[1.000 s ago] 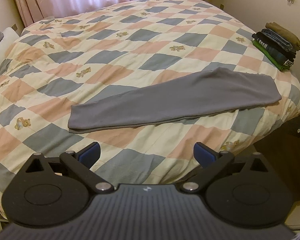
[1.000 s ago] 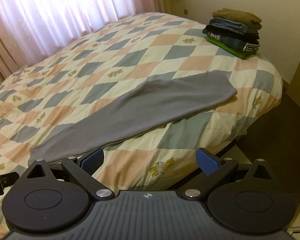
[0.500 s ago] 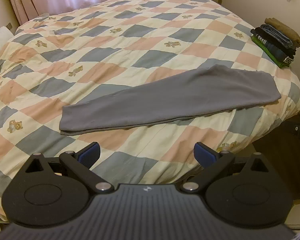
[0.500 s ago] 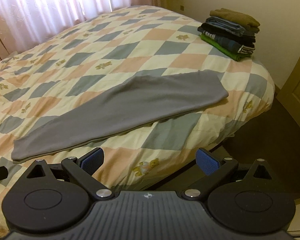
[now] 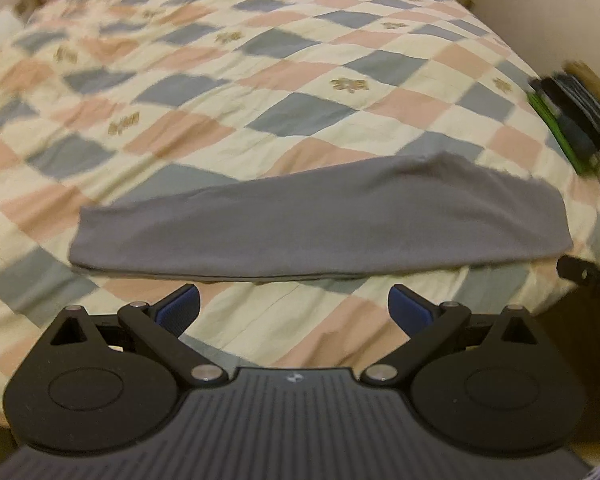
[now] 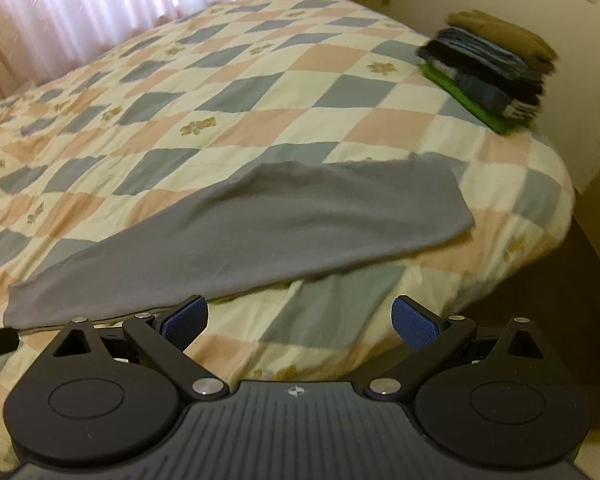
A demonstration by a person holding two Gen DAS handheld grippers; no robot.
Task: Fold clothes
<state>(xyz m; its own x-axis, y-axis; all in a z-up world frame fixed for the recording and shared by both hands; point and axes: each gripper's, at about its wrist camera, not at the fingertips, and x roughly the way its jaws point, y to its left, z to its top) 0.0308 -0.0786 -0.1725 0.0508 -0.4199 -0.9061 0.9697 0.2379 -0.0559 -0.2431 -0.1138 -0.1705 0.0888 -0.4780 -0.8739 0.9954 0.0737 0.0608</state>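
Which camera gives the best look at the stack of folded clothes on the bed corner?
The right wrist view. It shows the whole stack of folded clothes, brown piece on top, green at the bottom, slightly blurred. The left wrist view catches the stack only at its right edge, squeezed and heavily smeared.

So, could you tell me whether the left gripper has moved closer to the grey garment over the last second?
Yes. The left gripper has come forward toward the bed; its open fingertips now sit just short of the grey garment's near edge.
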